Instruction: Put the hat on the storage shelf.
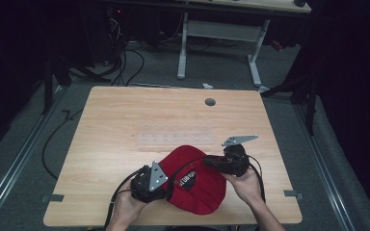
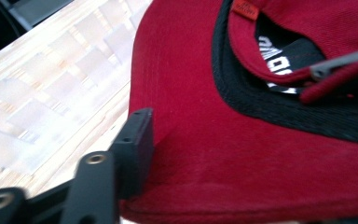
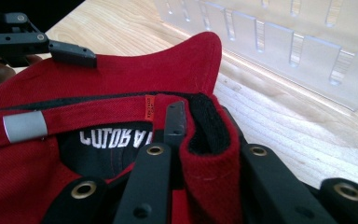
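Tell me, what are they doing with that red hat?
A person is handling a red baseball cap on a wooden table with two hand-held grippers. The cap lies upside down near the front edge. The right gripper is pinching the cap's folded back edge between its jaws. The left gripper grips the other side of the cap. A clear plastic rack lies just beyond.

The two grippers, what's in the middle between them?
The red cap lies between the left gripper and right gripper, as the high view shows. Each gripper holds one side of it.
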`<state>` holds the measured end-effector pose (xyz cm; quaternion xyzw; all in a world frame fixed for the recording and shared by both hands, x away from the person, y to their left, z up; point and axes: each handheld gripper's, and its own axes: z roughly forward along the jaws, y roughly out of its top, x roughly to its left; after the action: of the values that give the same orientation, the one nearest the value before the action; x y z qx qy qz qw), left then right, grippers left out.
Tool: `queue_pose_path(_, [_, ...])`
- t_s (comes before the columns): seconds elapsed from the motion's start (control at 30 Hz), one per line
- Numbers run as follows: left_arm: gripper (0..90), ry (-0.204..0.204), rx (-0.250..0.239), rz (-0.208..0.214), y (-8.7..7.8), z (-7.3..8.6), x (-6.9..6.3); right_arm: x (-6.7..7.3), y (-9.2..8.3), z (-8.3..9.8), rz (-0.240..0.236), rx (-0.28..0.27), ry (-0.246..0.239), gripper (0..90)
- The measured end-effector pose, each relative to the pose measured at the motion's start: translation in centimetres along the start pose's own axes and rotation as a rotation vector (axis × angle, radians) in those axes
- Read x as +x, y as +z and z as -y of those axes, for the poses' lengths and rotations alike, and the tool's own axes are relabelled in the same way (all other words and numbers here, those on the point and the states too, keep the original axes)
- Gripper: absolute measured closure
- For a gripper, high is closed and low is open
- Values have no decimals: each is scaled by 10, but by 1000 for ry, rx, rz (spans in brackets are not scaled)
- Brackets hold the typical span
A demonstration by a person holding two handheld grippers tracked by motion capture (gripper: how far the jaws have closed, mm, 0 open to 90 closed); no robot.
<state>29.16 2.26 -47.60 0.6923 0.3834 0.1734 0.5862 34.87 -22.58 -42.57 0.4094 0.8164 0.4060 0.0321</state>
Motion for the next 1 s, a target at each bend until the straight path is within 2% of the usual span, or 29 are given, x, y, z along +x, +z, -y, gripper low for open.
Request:
queue_pose_path(0.03, [489,0,0,0,0,0,0,0,0,0,0,0,0,792])
queue_pose_path(0.07, [499,-21,12,17,-3,-3,2,-2,0,1,-18,-4,11,786])
queue_pose_path(0.1, [509,-21,12,17,-3,-3,2,-4,1,2,-29,-7,14,783])
queue_pose_path(0.13, [522,-44,25,36,-5,-6,3,-5,1,3,-39,-11,18,780])
queue_pose_path(0.17, [538,-44,25,36,-5,-6,3,-5,1,3,-39,-11,18,780])
queue_pose_path(0.3, [590,-99,44,85,-8,-10,6,-7,3,4,-66,-21,24,768])
queue_pose_path(0.33, [628,-118,46,100,-10,-12,7,-8,4,4,-79,-29,25,769])
queue_pose_path(0.4, [684,-130,47,115,-11,-15,7,-9,6,3,-90,-36,25,757])
queue_pose_path(0.57, [741,-95,62,137,-13,-17,3,-10,10,1,-92,-46,29,728])
queue_pose_path(0.73, [804,-56,70,164,-18,-20,-4,-16,10,-1,-124,-78,62,660])
queue_pose_path(0.8, [813,-52,75,176,-19,-21,-6,-18,7,-2,-136,-106,82,606])
queue_pose_path(0.83, [829,-44,81,183,-20,-21,-6,-22,3,-3,-138,-139,100,569])
queue_pose_path(0.87, [829,-40,84,190,-20,-21,-7,-22,3,-3,-138,-139,100,569])
queue_pose_path(1.0, [852,-25,100,195,-19,-20,-9,-29,-5,-6,-109,-205,117,508])
